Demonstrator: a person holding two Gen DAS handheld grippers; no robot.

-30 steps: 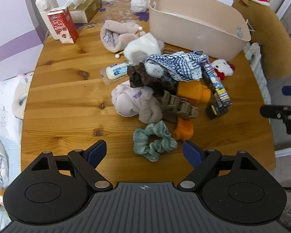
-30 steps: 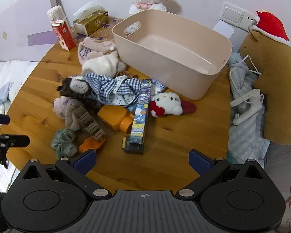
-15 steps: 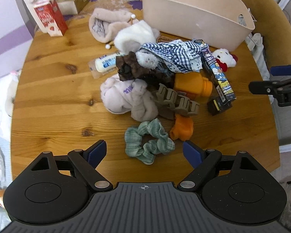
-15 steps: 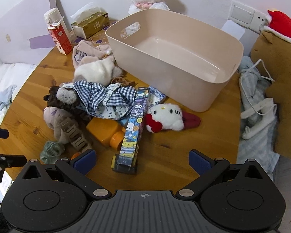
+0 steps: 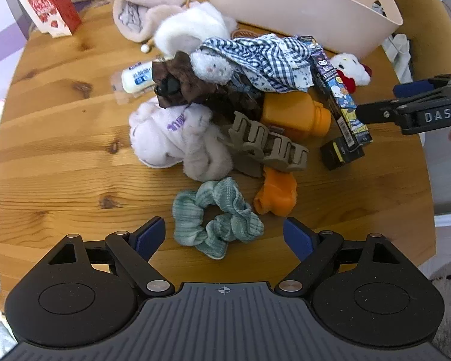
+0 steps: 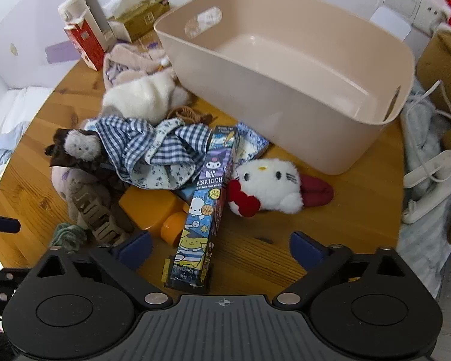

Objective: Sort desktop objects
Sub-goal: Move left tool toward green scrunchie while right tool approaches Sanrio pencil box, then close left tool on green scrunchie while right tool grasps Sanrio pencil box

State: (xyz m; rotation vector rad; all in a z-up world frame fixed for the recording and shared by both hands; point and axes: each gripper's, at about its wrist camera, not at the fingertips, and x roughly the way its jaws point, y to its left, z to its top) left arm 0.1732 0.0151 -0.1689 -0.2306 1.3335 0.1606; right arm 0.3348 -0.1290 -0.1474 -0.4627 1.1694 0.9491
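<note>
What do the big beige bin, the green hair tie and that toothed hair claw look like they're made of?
Bin: smooth moulded plastic with a soft sheen. Green scrunchie: gathered ribbed fabric, probably elasticated. Hair claw: matte taupe, rigid teeth, likely plastic.

Soft, even indoor light fills both views, with faint shadows under the clutter. The wooden counter bows strongly toward the frame edges from fisheye distortion. The beige bin and far corners look slightly smeared; corners darken.
</note>
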